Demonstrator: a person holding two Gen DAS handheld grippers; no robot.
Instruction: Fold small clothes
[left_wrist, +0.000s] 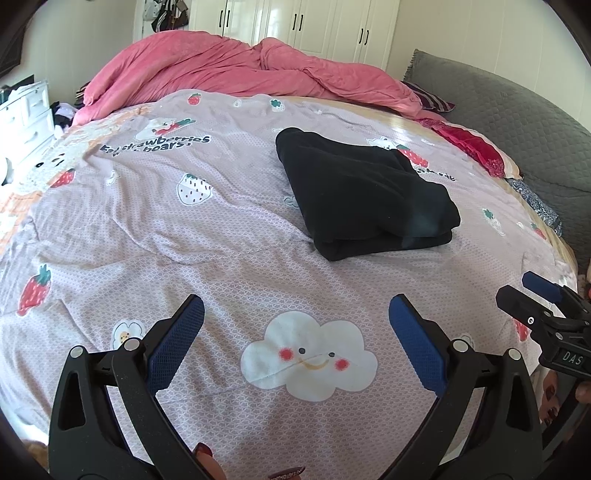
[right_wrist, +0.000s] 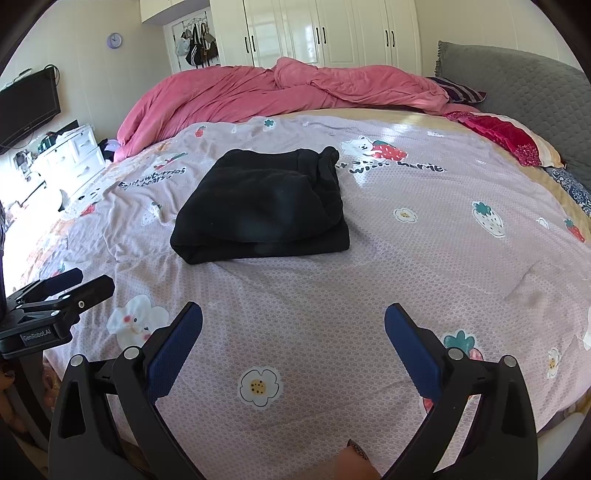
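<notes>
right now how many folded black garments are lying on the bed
1: a folded black fabric garment lies mid-bed on the lilac strawberry-print sheet, ahead of both open grippers. More could be hidden under the pink duvet.

Both wrist views low over bedspread (left_wrist: 258, 266), sharing black garment (right_wrist: 262, 206)

The left gripper (left_wrist: 295, 321) hangs with its jaws spread wide and nothing between its blue pads (left_wrist: 177, 343). The right gripper (right_wrist: 293, 321) is likewise spread wide and holds nothing. The two sit side by side, near each other, both pointing forward. Fingertips (left_wrist: 205, 452) with dark polished nails show at the handles' lower edge.
</notes>
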